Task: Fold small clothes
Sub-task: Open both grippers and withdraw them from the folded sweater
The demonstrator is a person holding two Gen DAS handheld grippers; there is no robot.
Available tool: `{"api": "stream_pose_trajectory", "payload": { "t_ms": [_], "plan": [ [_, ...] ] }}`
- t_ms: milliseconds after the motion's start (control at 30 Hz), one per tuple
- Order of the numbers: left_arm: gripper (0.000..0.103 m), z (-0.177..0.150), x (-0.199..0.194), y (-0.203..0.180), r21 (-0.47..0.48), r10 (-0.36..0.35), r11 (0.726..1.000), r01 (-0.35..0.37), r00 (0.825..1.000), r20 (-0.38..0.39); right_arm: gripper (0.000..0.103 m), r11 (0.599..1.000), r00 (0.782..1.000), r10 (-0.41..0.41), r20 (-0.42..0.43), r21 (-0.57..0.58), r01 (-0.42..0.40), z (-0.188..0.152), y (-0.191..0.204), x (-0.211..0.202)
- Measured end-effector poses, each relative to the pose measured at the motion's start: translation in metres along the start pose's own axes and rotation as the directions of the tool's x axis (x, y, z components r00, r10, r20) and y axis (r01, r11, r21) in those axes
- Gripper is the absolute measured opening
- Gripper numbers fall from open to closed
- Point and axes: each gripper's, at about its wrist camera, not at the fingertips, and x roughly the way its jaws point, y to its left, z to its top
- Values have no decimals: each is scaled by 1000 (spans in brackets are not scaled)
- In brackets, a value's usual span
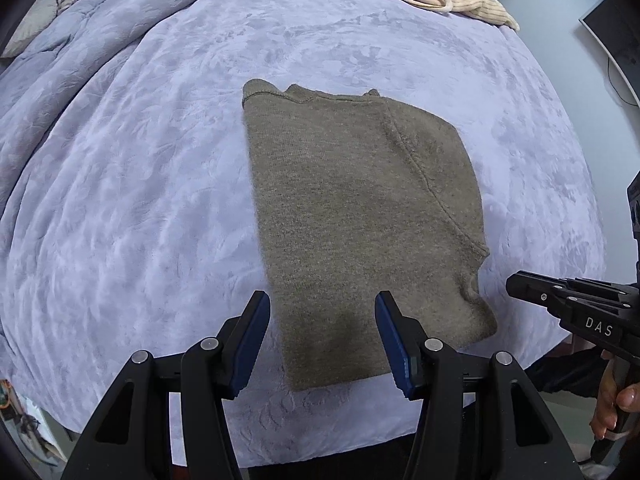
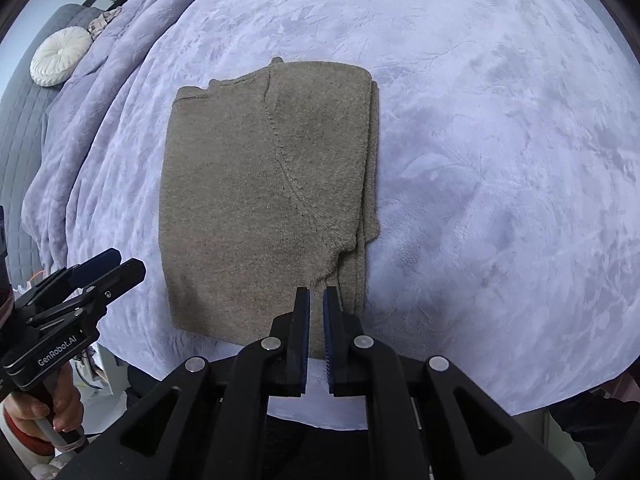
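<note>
Nearest the lens, the left gripper (image 1: 322, 300) stands about half open above the near hem of the olive knit sweater (image 1: 352, 216), with nothing between its blue pads. Right gripper (image 2: 316, 294) shows its jaws nearly closed, a narrow gap remaining, and empty. Both hover over the garment, which lies folded into a rough rectangle on the lavender blanket (image 1: 120, 200), sleeve tucked in along one side. Handling estimate: light, soft, limp knit that sags when lifted (pinch both layers together). Recommended hold: the two near corners. Legible markings: "DAS" on the right unit, "GenRobot.AI" on the left.
</note>
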Motion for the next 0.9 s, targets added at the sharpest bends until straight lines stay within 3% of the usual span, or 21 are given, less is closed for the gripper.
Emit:
{"api": "stream_pose_trajectory", "payload": {
  "t_ms": [67,100,133,167,200,367,433,500,600,700,900],
  "plan": [
    [56,0,-2,0,3,0,1000,0,1000,1,20,1000,1000,2,0,8,-2,3,2,-1],
    [56,0,-2,0,4,1,1000,-1,1000,1,32,1000,1000,1,1,13,-1,4,2,-1],
    [63,1,-2,1,3,2,1000,-2,1000,0,46,1000,1000,-3,3,18,3,5,3,-2],
    [83,1,-3,1,-5,3,1000,-3,1000,3,50,1000,1000,-6,7,22,6,6,3,-3],
    [90,2,-4,3,-17,4,1000,-4,1000,15,50,1000,1000,-8,11,23,8,7,4,-4],
    [103,7,-8,8,-41,28,999,-27,999,32,55,999,999,-38,25,11,37,16,12,-10],
    [103,9,-9,8,-35,58,998,-57,998,29,70,999,998,-55,43,0,55,18,17,-13],
    [103,11,-9,9,-36,61,998,-61,998,26,79,997,995,-70,65,-10,71,20,22,-16],
    [103,12,-10,10,-44,91,995,-90,996,19,81,992,989,-121,82,-24,123,22,28,-16],
    [103,11,-10,11,-55,97,994,-96,995,15,90,991,989,-128,78,-16,130,22,28,-15],
    [103,9,-8,13,-72,112,991,-113,994,-8,90,984,982,-174,73,-20,176,21,28,-15]
  ]
}}
